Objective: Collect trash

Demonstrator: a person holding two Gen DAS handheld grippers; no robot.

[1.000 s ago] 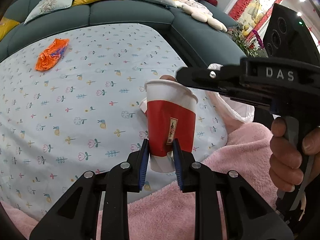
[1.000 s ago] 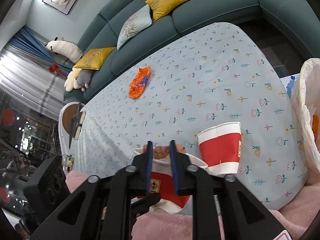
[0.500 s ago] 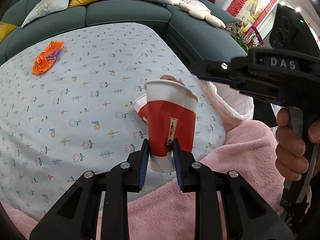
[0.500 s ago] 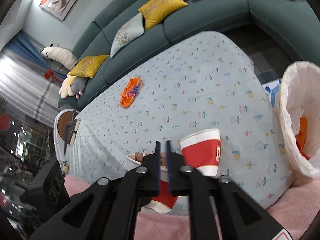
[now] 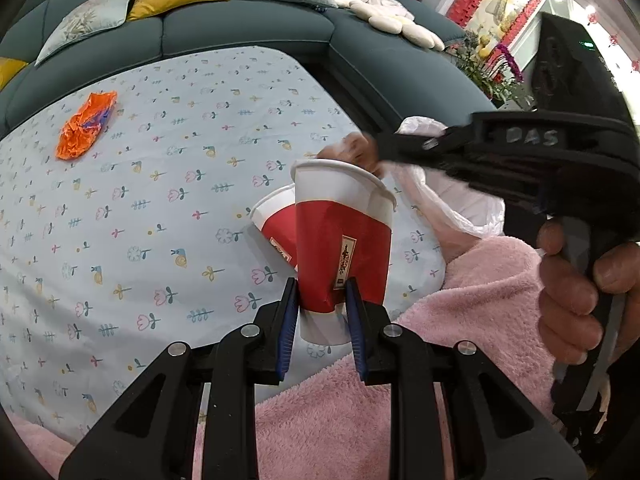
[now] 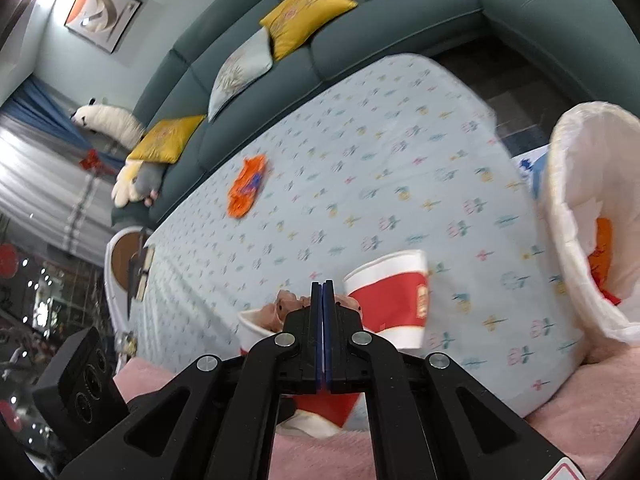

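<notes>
My left gripper (image 5: pixel 322 300) is shut on the lower part of an upright red and white paper cup (image 5: pixel 344 232), held over the near edge of the flowered table (image 5: pixel 160 200). Brownish scraps (image 6: pixel 286 304) fill the cup's mouth (image 6: pixel 254 326). My right gripper (image 6: pixel 322 284) is shut, its tips just above those scraps; whether it pinches any I cannot tell. In the left wrist view the right gripper (image 5: pixel 380 146) reaches in from the right, blurred. A second cup (image 5: pixel 276 224) (image 6: pixel 394 292) lies on its side behind. An orange wrapper (image 5: pixel 86 124) (image 6: pixel 246 186) lies far left.
A white bin bag (image 6: pixel 580 220) (image 5: pixel 452 200) stands open at the table's right end, with orange trash (image 6: pixel 602 248) inside. Pink fleece (image 5: pixel 440 320) covers the near edge. A teal sofa (image 5: pixel 240 28) with cushions wraps around the far side. A person's hand (image 5: pixel 572 280) grips the right handle.
The right gripper's jaws went from apart to closed together, and it shifted right, bringing more of the bin bag into view. The left gripper keeps its hold on the cup.
</notes>
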